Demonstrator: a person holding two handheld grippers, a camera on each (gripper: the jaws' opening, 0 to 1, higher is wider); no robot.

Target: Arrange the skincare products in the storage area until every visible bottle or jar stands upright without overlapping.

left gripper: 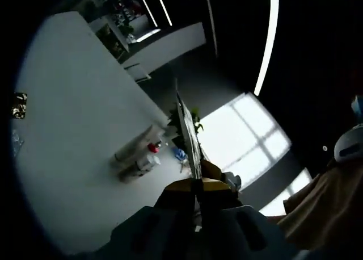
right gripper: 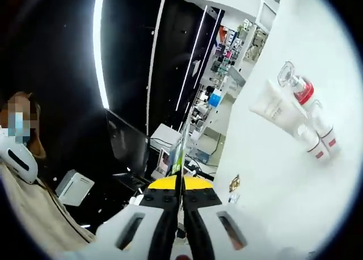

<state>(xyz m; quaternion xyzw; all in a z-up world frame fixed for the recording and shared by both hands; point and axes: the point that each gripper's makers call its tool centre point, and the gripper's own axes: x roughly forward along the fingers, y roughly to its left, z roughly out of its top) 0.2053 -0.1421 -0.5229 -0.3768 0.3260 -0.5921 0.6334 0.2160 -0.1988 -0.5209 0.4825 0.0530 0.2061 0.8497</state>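
We find both grippers raised clear of the table (left gripper: pixel 74 101), jaws pressed together, holding nothing: left gripper (left gripper: pixel 195 158), right gripper (right gripper: pixel 181 152). The products (right gripper: pixel 298 115) lie clustered at two o'clock in the right gripper view, a tube (right gripper: pixel 278 109) and small bottles (right gripper: pixel 320 136) touching, well apart from either tool. We judge that reaching in with jaws unopened risks scattering or rolling them.

A white surface (left gripper: pixel 74 129) is seen under a dark ceiling crossed by long light strips (left gripper: pixel 266 44). A bright window (left gripper: pixel 244 135) is seen in the left gripper view, stocked shelves (right gripper: pixel 227 61) and a dark monitor (right gripper: pixel 126 143) in the right.
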